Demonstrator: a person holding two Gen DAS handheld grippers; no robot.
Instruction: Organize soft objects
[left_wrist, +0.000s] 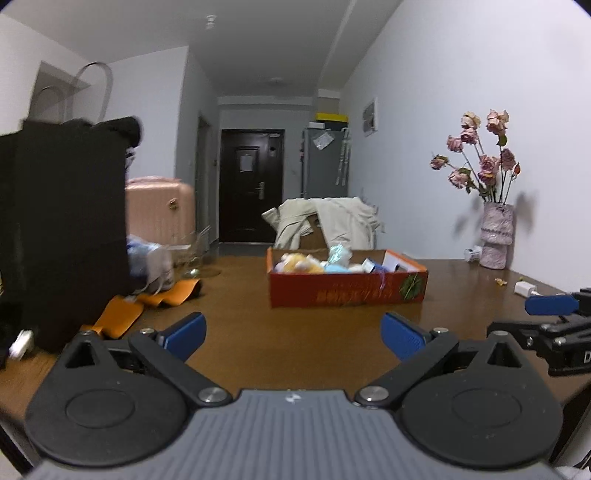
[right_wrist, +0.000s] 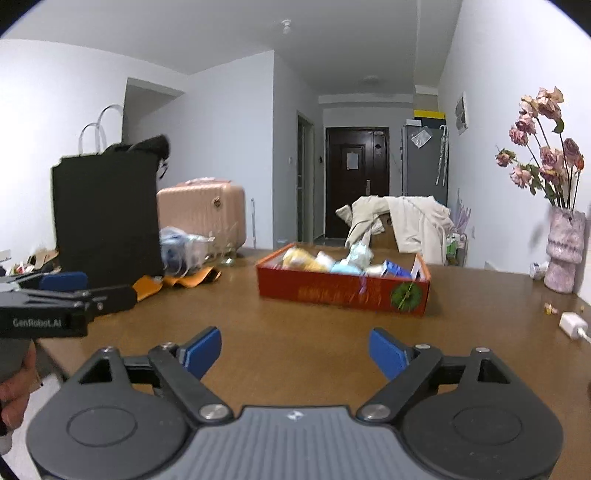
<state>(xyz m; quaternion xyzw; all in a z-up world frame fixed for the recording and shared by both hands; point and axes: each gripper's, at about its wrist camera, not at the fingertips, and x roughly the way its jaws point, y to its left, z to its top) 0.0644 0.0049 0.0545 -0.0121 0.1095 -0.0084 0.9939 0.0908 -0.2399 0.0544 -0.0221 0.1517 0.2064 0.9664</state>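
A shallow red cardboard box (left_wrist: 347, 293) (right_wrist: 343, 291) stands on the brown table. It holds a yellow plush toy (left_wrist: 297, 262) (right_wrist: 299, 256), pale blue and white soft items (left_wrist: 338, 258) (right_wrist: 356, 254) and small cartons. My left gripper (left_wrist: 293, 334) hovers open over the near table, well short of the box, nothing between its blue pads. My right gripper (right_wrist: 295, 350) is open too and empty, also short of the box. Each gripper shows at the edge of the other's view: the right gripper (left_wrist: 552, 304) and the left gripper (right_wrist: 62, 280).
A tall black bag (left_wrist: 62, 229) (right_wrist: 105, 210) stands at the left, with orange cloth (left_wrist: 147, 302) (right_wrist: 184, 280) and plastic-wrapped items (left_wrist: 151, 260) beside it. A vase of dried roses (left_wrist: 496, 236) (right_wrist: 565, 251) and a white charger (right_wrist: 572, 325) sit at right. A coat-draped chair (left_wrist: 328, 221) stands behind the table.
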